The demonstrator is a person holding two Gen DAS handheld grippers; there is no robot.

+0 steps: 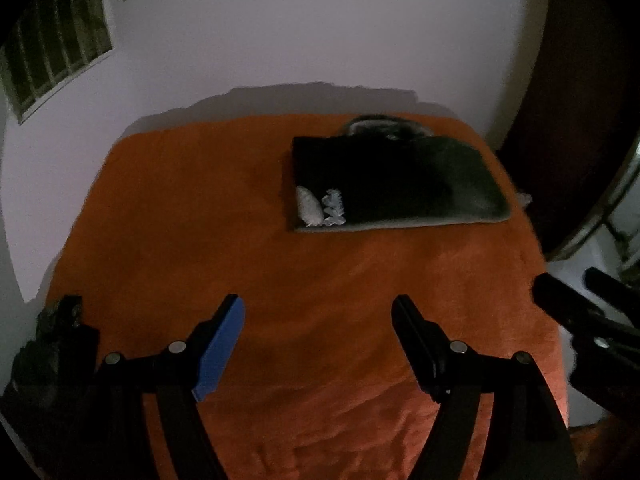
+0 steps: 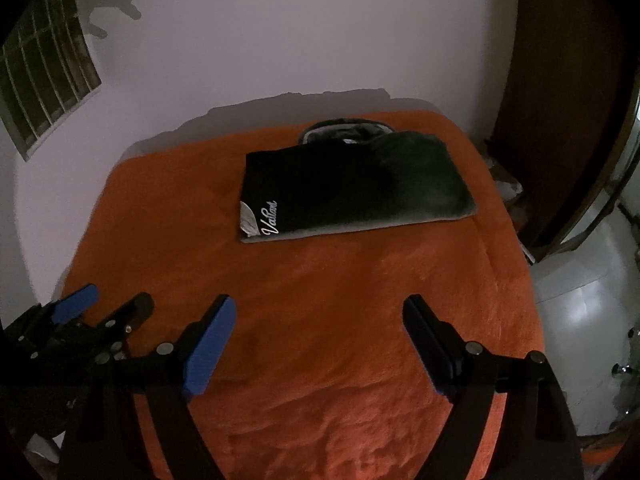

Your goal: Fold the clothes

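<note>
Left tongs (image 1: 318, 312) spread wide, nothing between the pads, hovering low over the near part of the orange-covered bench (image 1: 180, 220). Right tongs (image 2: 320, 312) likewise spread and empty, alongside at about the same height; each pair shows at the edge of the other's view (left tongs at the lower left of the right wrist view, right tongs at the right edge of the left wrist view). Both well apart from the cloth. Black garment (image 2: 352, 188) lies at the far side of the bench, toward the wall, as a flat, tidy rectangle with straight edges, white script logo (image 2: 269, 218) at its near left corner. A collar or neck opening (image 2: 346, 128) peeks out at the far edge, grey lining showing. Judgement: the garment already lies folded in a compact packet, edges aligned, no loose sleeves visible, so little looks left for this piece. Whether more folds are wanted can't be told. No other clothes seen on the bench; dim light, fabric detail hard to read.
</note>
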